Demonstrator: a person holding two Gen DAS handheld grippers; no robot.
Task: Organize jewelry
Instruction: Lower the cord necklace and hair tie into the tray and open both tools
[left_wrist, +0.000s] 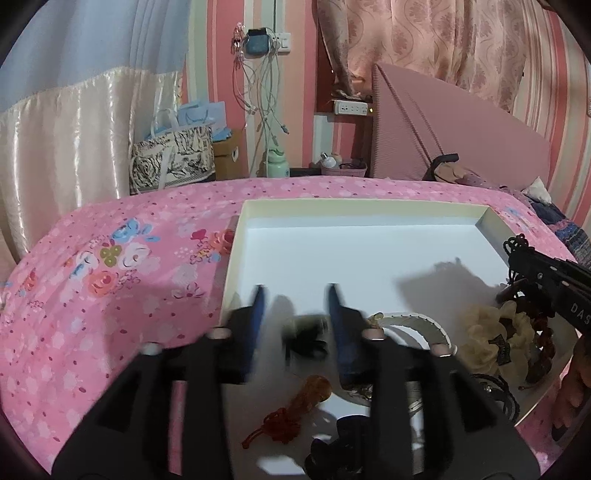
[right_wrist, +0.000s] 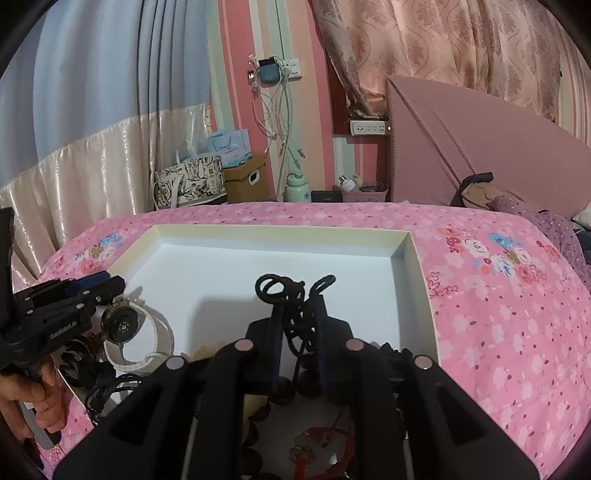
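Observation:
A shallow white box (left_wrist: 236, 236) (right_wrist: 413, 258) lies on the pink floral bedspread, jewelry piled at its near end. My left gripper (left_wrist: 295, 295) is open over the near left part, above a blurred small dark item (left_wrist: 306, 332); an amber pendant on red knotted cord (left_wrist: 295, 406) lies below it. My right gripper (right_wrist: 299, 299) is shut on a black knotted cord (right_wrist: 291, 291) of a dark bead necklace (right_wrist: 310, 384) and holds it above the box. It shows at the right of the left wrist view (left_wrist: 535, 269). A white-strapped watch (right_wrist: 125, 325) lies by the left gripper (right_wrist: 107, 280).
A cream scrunchie (left_wrist: 491, 336) and dark bead bracelets (left_wrist: 543, 339) lie at the box's near right. A red cord pendant (right_wrist: 317, 439) lies under the right gripper. The bed's far edge has bags, a box and a green bottle (left_wrist: 277, 166) behind it. A pink headboard (left_wrist: 461, 136) stands right.

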